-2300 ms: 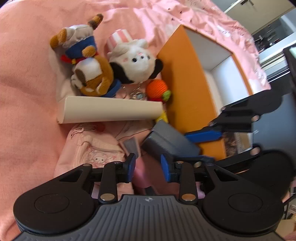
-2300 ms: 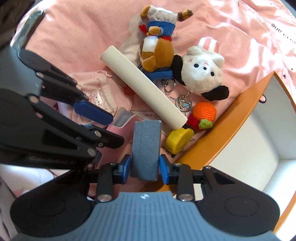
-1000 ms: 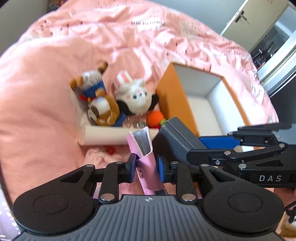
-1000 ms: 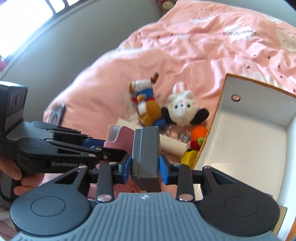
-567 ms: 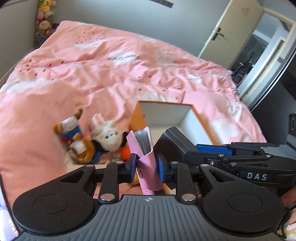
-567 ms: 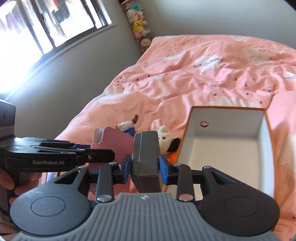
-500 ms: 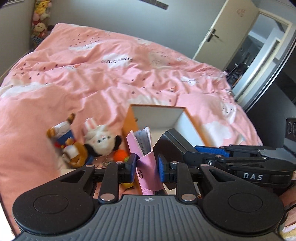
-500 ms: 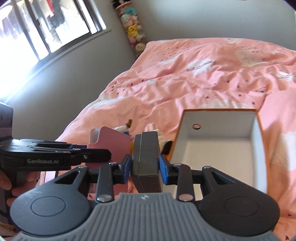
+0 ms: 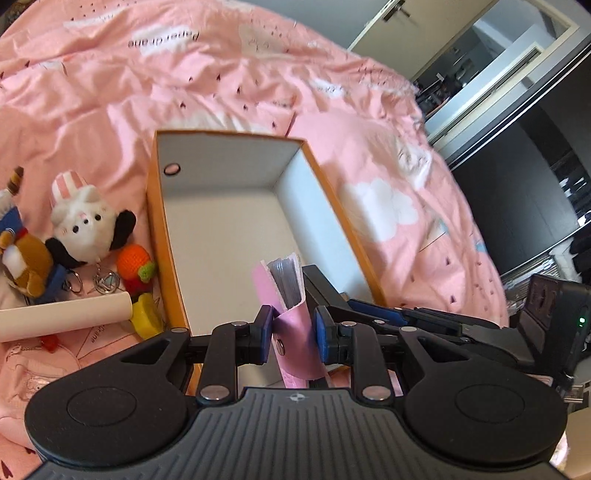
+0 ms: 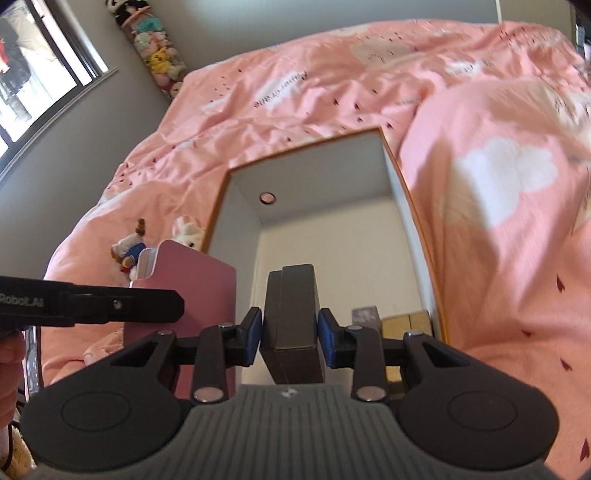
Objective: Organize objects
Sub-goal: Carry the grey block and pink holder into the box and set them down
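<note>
Both hand-held grippers now over the box [image 9: 162,236], closer than before. Left [image 9: 291,334] pinches pink wallet [image 9: 295,332]; right [image 10: 290,334] pinches grey case [image 10: 290,314]. Box interior mostly free; toys [image 9: 85,221] outside left wall.

Bed covered by pink duvet [image 10: 480,155] printed with white clouds and small dark marks, filling most of both views. Grey wall [image 10: 258,26] at 12 o'clock in right wrist view; bright window [image 10: 33,70] at 10 o'clock, hanging column of plush toys [image 10: 155,48] in the corner. Left wrist view: pale door [image 9: 417,22] and a lit doorway [image 9: 491,66] at 1–2 o'clock.
</note>
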`<state>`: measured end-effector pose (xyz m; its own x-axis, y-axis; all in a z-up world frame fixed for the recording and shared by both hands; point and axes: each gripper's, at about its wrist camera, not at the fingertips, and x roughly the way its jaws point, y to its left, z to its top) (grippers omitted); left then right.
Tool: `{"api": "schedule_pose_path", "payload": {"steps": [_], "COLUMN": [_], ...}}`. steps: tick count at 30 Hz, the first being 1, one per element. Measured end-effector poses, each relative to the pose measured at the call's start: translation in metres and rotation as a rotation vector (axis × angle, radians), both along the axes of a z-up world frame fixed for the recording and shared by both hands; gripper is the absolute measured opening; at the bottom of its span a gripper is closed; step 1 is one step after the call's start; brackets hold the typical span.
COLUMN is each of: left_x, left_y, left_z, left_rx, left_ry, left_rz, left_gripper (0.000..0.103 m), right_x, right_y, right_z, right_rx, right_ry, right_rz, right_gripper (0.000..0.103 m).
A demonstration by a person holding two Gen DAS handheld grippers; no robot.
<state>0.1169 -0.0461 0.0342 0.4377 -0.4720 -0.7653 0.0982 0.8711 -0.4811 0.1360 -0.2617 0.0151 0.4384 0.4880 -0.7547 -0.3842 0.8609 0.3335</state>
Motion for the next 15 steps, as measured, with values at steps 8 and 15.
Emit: {"api": "schedule_pose_path", "payload": {"steps": [8, 15], "left_x": [0.022, 0.031], "left_y": [-0.017, -0.025], "left_z": [-0.040, -0.061], "left_rx": [0.053, 0.082], "left_ry": [0.107, 0.163], "left_rz": [0.025, 0.056], "left_gripper": [0.027, 0.027], "right_x": [0.008, 0.006], "right_y": [-0.003, -0.002], "right_z": [-0.022, -0.036], "right_rx": [-0.030, -0.077], "right_ry": [0.030, 0.053], "right_rz": [-0.022, -0.016], "right_gripper": [0.035, 0.035]}}
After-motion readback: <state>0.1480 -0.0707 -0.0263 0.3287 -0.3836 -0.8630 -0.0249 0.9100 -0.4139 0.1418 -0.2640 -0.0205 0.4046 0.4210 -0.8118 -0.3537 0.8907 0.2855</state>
